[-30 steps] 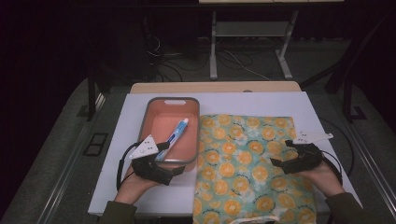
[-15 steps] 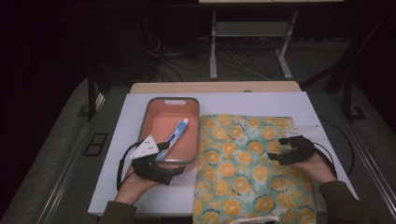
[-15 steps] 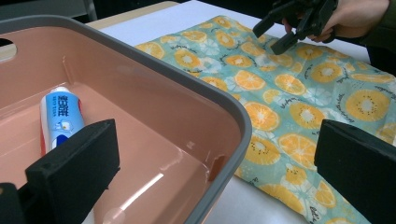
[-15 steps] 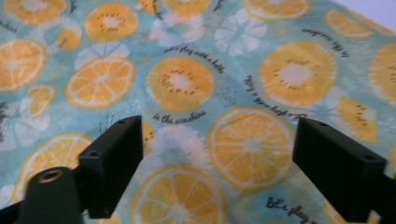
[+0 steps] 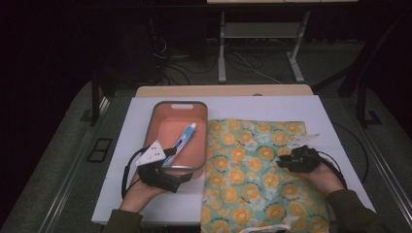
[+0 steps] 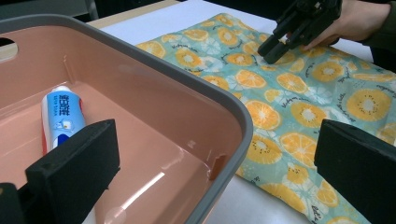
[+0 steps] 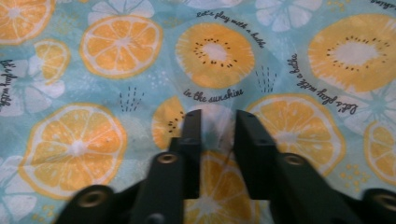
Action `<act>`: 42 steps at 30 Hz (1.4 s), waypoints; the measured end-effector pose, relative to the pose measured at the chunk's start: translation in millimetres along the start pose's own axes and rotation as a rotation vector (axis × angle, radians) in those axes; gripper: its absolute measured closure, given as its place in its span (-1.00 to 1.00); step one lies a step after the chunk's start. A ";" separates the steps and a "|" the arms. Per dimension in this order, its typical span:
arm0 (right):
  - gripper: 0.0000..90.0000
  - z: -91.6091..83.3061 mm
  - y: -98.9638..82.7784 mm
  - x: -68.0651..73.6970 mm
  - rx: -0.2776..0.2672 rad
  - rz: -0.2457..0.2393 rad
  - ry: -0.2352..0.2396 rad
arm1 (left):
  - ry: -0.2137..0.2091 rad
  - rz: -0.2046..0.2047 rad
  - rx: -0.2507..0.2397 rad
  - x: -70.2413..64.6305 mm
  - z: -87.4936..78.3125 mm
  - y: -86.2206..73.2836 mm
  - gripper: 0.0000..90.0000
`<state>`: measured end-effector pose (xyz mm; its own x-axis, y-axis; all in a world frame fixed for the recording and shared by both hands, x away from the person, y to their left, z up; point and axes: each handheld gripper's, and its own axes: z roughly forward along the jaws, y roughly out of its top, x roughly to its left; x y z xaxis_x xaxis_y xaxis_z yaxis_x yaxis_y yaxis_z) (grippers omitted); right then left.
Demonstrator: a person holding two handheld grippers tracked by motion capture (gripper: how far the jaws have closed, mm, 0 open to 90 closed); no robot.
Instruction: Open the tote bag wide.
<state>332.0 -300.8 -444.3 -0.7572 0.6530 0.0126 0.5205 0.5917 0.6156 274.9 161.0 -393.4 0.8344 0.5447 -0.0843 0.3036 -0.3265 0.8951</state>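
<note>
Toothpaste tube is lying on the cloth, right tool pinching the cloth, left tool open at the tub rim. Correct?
One error: the tube lies in the tub, not on the cloth, as the high view shows. The rest holds: the right tool has just been closing with a fold of cloth between its jaws, and the left tool is open at the tub rim.

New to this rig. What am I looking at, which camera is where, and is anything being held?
No robot: a person holds hand tongs in each hand. The high view looks down on the table; the two gripper views ride on the tongs. A pink tray holds a toothpaste tube, beside a fruit-print cloth. The left tongs stand wide open, straddling the tray's rim. The right tongs have just been closing and now pinch a small fold of the cloth between their tips.
</note>
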 end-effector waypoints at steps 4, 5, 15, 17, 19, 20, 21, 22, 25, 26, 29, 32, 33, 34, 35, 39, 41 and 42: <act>1.00 0.5 0.9 1.2 0.004 0.000 0.001 | 0.002 -0.001 0.000 -0.2 0.3 0.1 -1.00; 1.00 0.2 0.8 1.0 0.003 0.000 0.001 | 0.003 0.000 0.001 -0.1 0.3 0.1 -1.00; 1.00 -9.3 -1.1 -28.8 -0.054 0.107 -0.152 | 0.001 0.000 0.001 0.1 0.3 0.3 -1.00; 1.00 -9.7 -1.7 -33.3 -0.053 0.120 -0.168 | 0.001 -0.001 0.001 0.3 0.3 0.4 -1.00; 1.00 -9.4 -4.9 -44.8 -0.045 0.158 -0.212 | 0.002 0.000 0.002 0.2 0.3 0.4 -1.00; 1.00 -9.4 -4.9 -44.8 -0.045 0.158 -0.212 | 0.002 0.000 0.002 0.2 0.3 0.4 -1.00; 1.00 -8.5 -6.2 -47.2 -0.045 0.171 -0.204 | 0.001 -0.001 0.002 0.1 0.3 0.4 -1.00; 1.00 -8.1 -7.2 -48.1 -0.043 0.178 -0.201 | 0.001 -0.001 0.002 0.0 0.2 0.3 -1.00; 0.47 -15.8 -2.9 -44.0 -0.093 0.180 -0.177 | 0.001 -0.002 0.001 0.1 0.3 0.3 -1.00; 0.35 -19.3 -0.6 -42.0 -0.104 0.178 -0.164 | 0.002 -0.001 0.003 0.0 0.2 0.3 -1.00; 0.11 -30.5 6.1 -32.0 -0.144 0.164 -0.123 | 0.001 -0.001 0.001 0.0 0.2 0.2 -1.00; -0.03 -37.6 11.1 -16.4 -0.164 0.121 -0.062 | 0.001 -0.001 0.001 0.0 0.2 0.2 -1.00; -0.03 -37.6 11.1 -16.4 -0.164 0.121 -0.062 | 0.001 -0.002 0.001 0.0 0.1 0.2 -1.00; -0.13 -39.2 13.4 -2.3 -0.152 0.071 -0.021 | 0.001 -0.002 0.001 0.1 0.1 0.2 -1.00; -0.13 -39.6 14.4 5.1 -0.143 0.050 -0.004 | 0.001 -0.002 0.001 0.1 0.1 0.2 -1.00; -0.17 -39.9 15.2 27.2 -0.137 -0.004 0.067 | 0.002 -0.002 0.001 0.1 0.1 0.2 -1.00; -0.20 -36.4 13.4 49.4 -0.122 -0.059 0.118 | 0.002 -0.002 0.002 0.0 0.2 0.3 -1.00; -0.20 -36.4 13.4 49.4 -0.122 -0.059 0.118 | 0.002 -0.002 0.002 -0.1 0.2 0.3 -1.00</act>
<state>287.2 -277.8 -406.7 -0.8297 0.5547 0.0619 0.4278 0.5608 0.7089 275.0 160.8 -393.2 0.8330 0.5467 -0.0850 0.3060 -0.3272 0.8941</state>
